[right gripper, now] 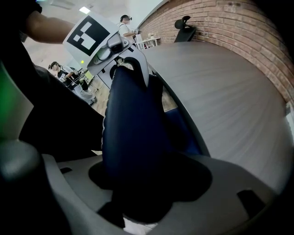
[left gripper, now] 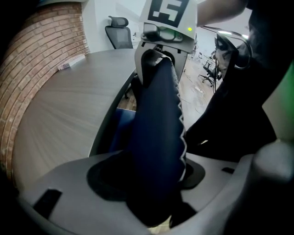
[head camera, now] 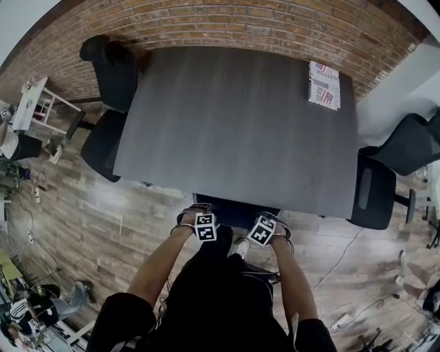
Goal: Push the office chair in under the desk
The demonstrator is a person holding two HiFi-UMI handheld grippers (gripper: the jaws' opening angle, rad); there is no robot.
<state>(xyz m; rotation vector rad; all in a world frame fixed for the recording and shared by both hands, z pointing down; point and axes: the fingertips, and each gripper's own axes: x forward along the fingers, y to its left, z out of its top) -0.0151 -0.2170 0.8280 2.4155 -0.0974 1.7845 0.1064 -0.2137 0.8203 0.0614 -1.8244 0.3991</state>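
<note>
Room: wood-plank floor (head camera: 89,227) and a brick wall (head camera: 227,20) along the desk's far side.

Surface: the dark grey desk (head camera: 234,130) is bare apart from a printed paper (head camera: 324,84) at its far right corner. One black chair (head camera: 110,75) stands at the desk's left side and another (head camera: 385,179) at its right.

Grippers: I hold the left gripper (head camera: 199,218) and the right gripper (head camera: 269,225) side by side at the desk's near edge, both pointing steeply down. Each has its jaws spread wide, straddling the top edge of the office chair (head camera: 237,212) backrest without clamping it.

Task item: the office chair is dark blue with a lighter, scalloped seam on the side away from the desk. Its backrest stands upright just beside the desk's near edge, and the rest of it is hidden beneath the desktop.
</note>
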